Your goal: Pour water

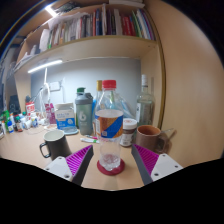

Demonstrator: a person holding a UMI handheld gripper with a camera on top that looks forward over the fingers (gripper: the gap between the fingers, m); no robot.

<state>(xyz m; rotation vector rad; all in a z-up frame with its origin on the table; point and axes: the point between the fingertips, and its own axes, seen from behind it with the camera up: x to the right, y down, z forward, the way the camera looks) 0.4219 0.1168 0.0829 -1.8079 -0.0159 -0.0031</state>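
A clear plastic water bottle (108, 118) with a red cap and a blue and orange label stands upright on a round red coaster (111, 169) on the wooden desk (30, 158). My gripper (113, 152) is open. The bottle's lower part stands between the two fingers, with a gap at each side. The purple pads (80, 158) flank the bottle's base left and right. A black mug (55, 145) stands to the left of the left finger. A brown mug (150, 136) stands beyond the right finger.
Behind the bottle are a small jar (128, 131), a grey-green canister (84, 110) and a glass bottle (146, 103). Several small items crowd the desk's far left. A bookshelf (95, 45) hangs above, and a wall panel (190, 90) closes the right side.
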